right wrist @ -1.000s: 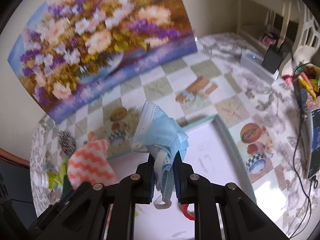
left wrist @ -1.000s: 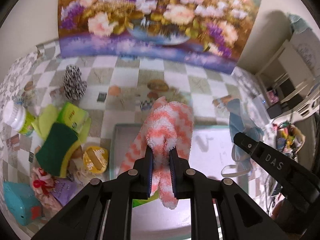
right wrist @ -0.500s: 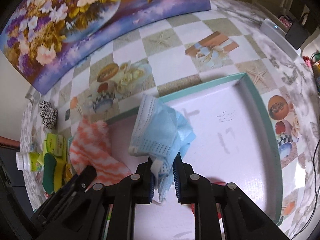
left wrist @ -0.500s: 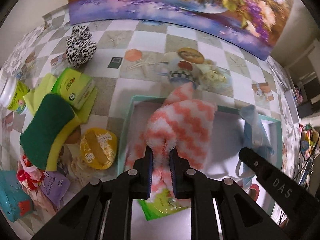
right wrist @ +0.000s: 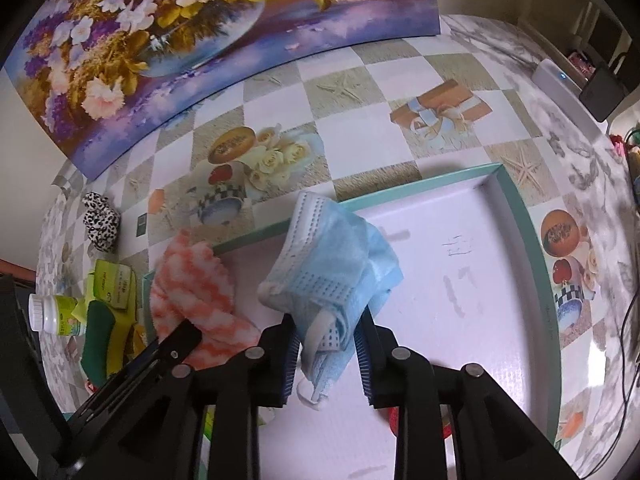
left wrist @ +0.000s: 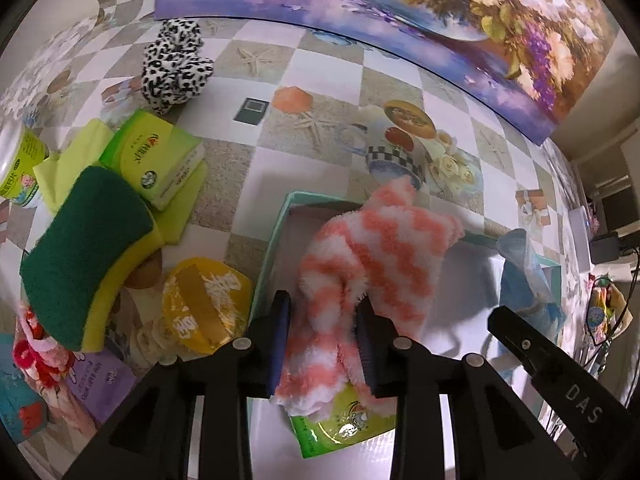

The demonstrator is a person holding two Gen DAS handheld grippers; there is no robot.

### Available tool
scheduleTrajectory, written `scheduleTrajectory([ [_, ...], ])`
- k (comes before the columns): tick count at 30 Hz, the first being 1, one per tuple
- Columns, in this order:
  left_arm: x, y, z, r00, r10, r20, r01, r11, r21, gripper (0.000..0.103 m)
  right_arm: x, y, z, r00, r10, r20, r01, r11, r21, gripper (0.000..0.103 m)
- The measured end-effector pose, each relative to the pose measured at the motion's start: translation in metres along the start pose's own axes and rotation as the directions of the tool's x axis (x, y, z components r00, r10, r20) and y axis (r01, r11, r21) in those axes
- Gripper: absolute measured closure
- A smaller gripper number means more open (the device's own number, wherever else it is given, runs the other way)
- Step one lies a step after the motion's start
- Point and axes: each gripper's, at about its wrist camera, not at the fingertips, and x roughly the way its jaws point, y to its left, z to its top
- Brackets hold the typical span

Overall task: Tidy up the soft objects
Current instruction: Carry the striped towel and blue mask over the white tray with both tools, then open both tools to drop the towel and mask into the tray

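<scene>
Left gripper [left wrist: 324,336], jaws spread, has the pink-striped sock [left wrist: 372,268] loosely between them at frame centre, its long axis running away over the teal tray [left wrist: 276,236]. Right gripper [right wrist: 328,354], parted too, frames the crumpled blue mask [right wrist: 332,260] pointing up-frame. Only the left view shows the green packet [left wrist: 344,428] underneath.

You see a fluffy cloth [left wrist: 376,256] in orange-pink and white zigzag stripes, and a pale blue face mask [right wrist: 336,264] with white edging. The tray [right wrist: 532,240] has a teal rim and a white floor. On the counter [left wrist: 328,80], beige and white checks carry printed starfish and roses. The sponge [left wrist: 84,248] is dark green over yellow, the scrunchie [left wrist: 172,64] is black-and-white leopard spotted, and the tissue pack [left wrist: 160,160] is lime green. Behind them, the painting [right wrist: 180,28] shows purple, peach and white flowers.
</scene>
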Motion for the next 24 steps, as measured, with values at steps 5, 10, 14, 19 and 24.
scheduleTrajectory([
  [5, -0.002, 0.01, 0.003, 1.0, -0.015, -0.003, 0.015, 1.0, -0.026, 0.07, 0.0, 0.004, 0.001, 1.0, 0.0, 0.007, 0.0, 1.0, -0.023, 0.067],
  [10, -0.014, 0.007, 0.005, 1.0, -0.015, -0.01, 0.015, 1.0, -0.008, 0.051, -0.006, 0.011, 0.002, 1.0, 0.004, 0.017, -0.003, 0.999, -0.049, 0.057],
  [14, -0.033, 0.004, 0.01, 1.0, -0.023, 0.019, 0.023, 1.0, 0.002, 0.042, -0.028, 0.015, 0.004, 0.997, 0.006, 0.079, -0.001, 0.998, -0.06, 0.049],
  [19, -0.061, 0.006, 0.015, 0.997, -0.023, 0.067, 0.023, 1.0, 0.01, 0.041, -0.055, 0.017, 0.008, 0.989, 0.033, 0.147, -0.026, 0.998, -0.049, 0.049],
  [24, -0.084, 0.015, 0.021, 0.993, 0.003, 0.118, -0.002, 1.0, -0.003, 0.03, -0.078, 0.025, 0.008, 0.979, 0.031, 0.202, -0.018, 0.998, -0.066, 0.049],
])
